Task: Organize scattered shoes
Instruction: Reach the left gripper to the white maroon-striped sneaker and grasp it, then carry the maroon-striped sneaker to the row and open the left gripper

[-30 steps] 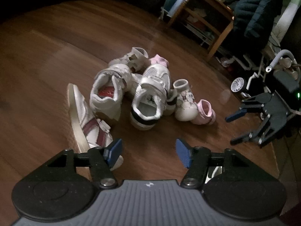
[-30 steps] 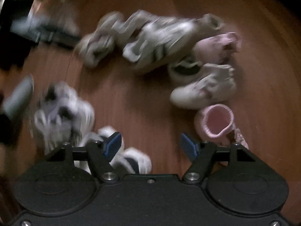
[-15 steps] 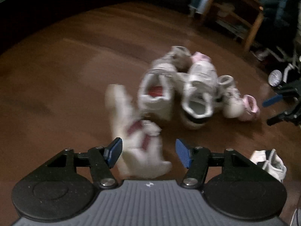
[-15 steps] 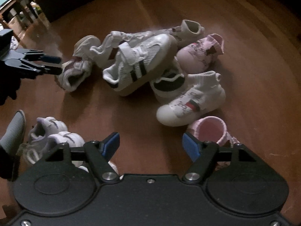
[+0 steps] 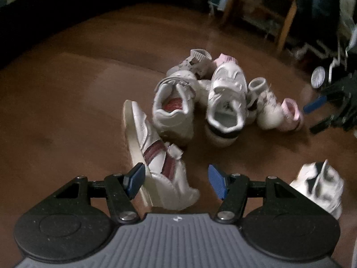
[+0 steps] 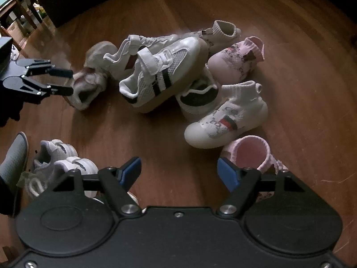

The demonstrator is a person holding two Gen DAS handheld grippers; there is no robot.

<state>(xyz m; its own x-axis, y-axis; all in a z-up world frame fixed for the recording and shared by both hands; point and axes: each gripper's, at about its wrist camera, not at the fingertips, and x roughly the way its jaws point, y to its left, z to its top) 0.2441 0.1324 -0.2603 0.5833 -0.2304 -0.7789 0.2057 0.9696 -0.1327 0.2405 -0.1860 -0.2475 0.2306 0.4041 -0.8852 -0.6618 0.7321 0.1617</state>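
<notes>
Shoes are lying in a heap on the wooden floor (image 6: 301, 78). The left gripper (image 5: 176, 181) is gaping wide around a white sneaker with maroon stripes (image 5: 156, 156). The right gripper (image 6: 179, 170) is hovering wide apart, nothing between. Farther off, a black-striped sneaker (image 6: 156, 76) is leaning on others.

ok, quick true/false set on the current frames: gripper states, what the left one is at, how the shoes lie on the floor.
1. The left gripper is open, its fingers either side of the heel end of the white shoe with dark red stripes. True.
2. That shoe stands upright on its sole. False: it lies tipped on its side, the pale sole edge showing.
3. The right gripper is shut on a pink sock shoe. False: it is open and holds nothing; that shoe lies beside its right finger.
4. The white shoe with black stripes rests tilted in the pile. True.
</notes>
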